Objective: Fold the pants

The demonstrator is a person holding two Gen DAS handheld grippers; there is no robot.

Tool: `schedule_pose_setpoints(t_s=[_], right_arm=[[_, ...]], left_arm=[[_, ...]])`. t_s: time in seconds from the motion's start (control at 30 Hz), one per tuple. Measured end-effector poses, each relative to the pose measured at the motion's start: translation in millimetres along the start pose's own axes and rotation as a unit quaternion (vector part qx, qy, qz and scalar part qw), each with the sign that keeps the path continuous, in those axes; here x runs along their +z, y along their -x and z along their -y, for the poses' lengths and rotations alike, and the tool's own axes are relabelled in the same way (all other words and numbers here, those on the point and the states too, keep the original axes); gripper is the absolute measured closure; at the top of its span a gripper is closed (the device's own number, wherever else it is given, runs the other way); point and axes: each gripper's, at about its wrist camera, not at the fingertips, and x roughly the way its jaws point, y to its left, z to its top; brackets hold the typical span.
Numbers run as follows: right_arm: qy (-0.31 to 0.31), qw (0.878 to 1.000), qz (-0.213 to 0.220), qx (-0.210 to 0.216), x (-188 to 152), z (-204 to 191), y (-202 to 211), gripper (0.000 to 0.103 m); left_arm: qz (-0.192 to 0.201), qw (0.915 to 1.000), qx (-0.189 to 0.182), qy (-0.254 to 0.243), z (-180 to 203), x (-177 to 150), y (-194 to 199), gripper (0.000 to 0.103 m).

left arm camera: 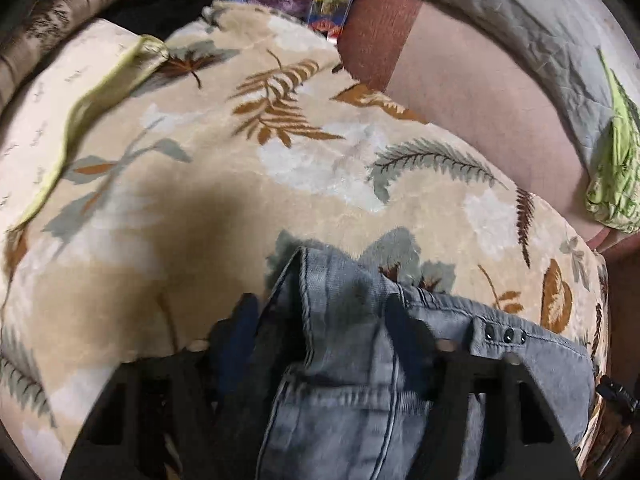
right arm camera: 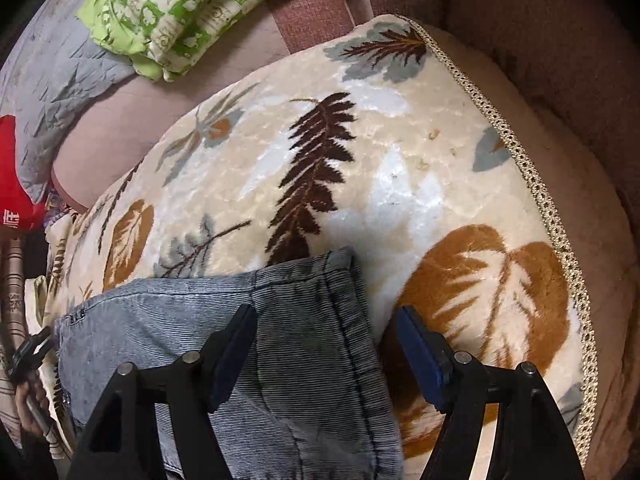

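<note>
Left gripper (left arm camera: 320,340) straddles jeans (left arm camera: 344,380) waistband; right gripper (right arm camera: 324,344) open, straddling hem.

Both wrist cameras looked steeply down, close over the leaf-patterned blanket (left arm camera: 240,184); each view shared the jeans (right arm camera: 280,320).

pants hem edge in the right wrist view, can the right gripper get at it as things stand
Probably yes. The right gripper stands open with the hem edge of the pants lying between its fingers on the leaf-print blanket; nothing covers it.
</note>
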Motion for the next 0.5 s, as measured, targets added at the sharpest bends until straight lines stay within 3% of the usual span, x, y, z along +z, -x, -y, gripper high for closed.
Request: schedule_pose_setpoints(t_s=[0.07,0.17,0.27,0.3,0.4,0.5], right_arm=[[-0.004,1.000,-0.001,0.005,3.2,4.8,3.3,0.031],[-0.002,1.000,0.002,0.009,11.5,5.0,4.7,0.034],[0.001,1.000,-0.008,0.010,20.4,-0.2,-7.1,0.049],[0.008,1.000,-0.020,0.001,22.2,-4.9,-15.8,0.061],[0.023,0.999,-0.030,-0.026,24.0,-10.7,-27.6,0.065],[0.030,0.998,-0.030,-0.043,26.9,-12.7,-28.4,0.082]], left_arm=[[-0.003,1.0000,0.004,-0.005,2.6,0.9,-5.7,0.068],[-0.003,0.9997,0.024,-0.010,6.2,2.1,-14.0,0.084],[-0.005,0.9992,0.039,-0.013,8.6,2.5,-23.4,0.088],[-0.003,0.9991,0.040,-0.014,9.8,2.4,-24.3,0.088],[-0.002,0.9986,0.048,-0.023,14.0,3.8,-27.6,0.087],[-0.003,0.9978,0.058,-0.031,17.9,5.6,-29.0,0.087]])
